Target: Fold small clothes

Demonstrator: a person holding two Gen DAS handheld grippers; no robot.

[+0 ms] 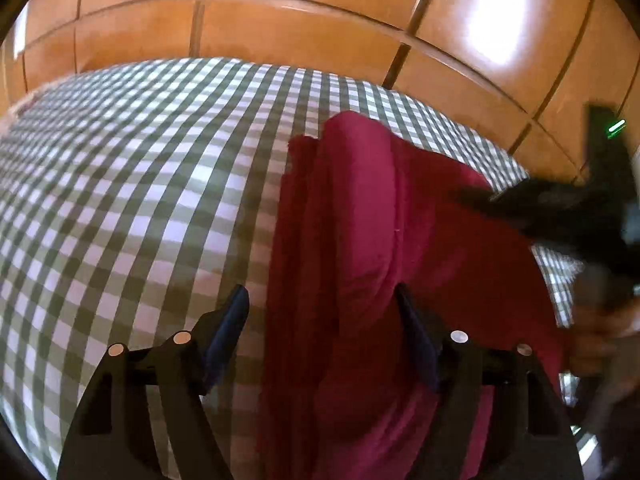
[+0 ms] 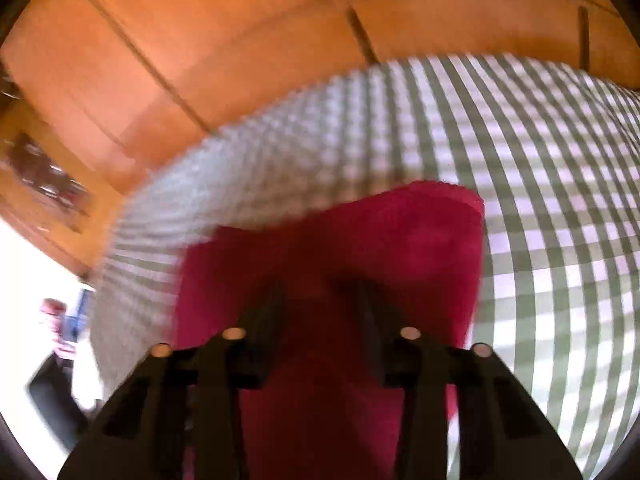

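Observation:
A magenta cloth [image 1: 360, 240] lies in long folds on the green-and-white checked tablecloth [image 1: 140, 200]. My left gripper [image 1: 322, 300] is open just above the cloth's near left part, its left finger over the checks. My right gripper shows in the left wrist view [image 1: 500, 200] as a dark blurred shape over the cloth's right side. In the right wrist view the cloth [image 2: 400, 240] fills the middle, one end curled toward the checked cloth [image 2: 540, 200]. My right gripper [image 2: 322, 292] is open, its fingers spread above the cloth. The view is motion-blurred.
Orange tiled floor [image 1: 300, 20] lies beyond the table's far edge, and in the right wrist view [image 2: 200, 60] too. A dark object [image 2: 44, 176] sits on the floor at left. A bright area with a blurred figure [image 2: 56, 320] is at lower left.

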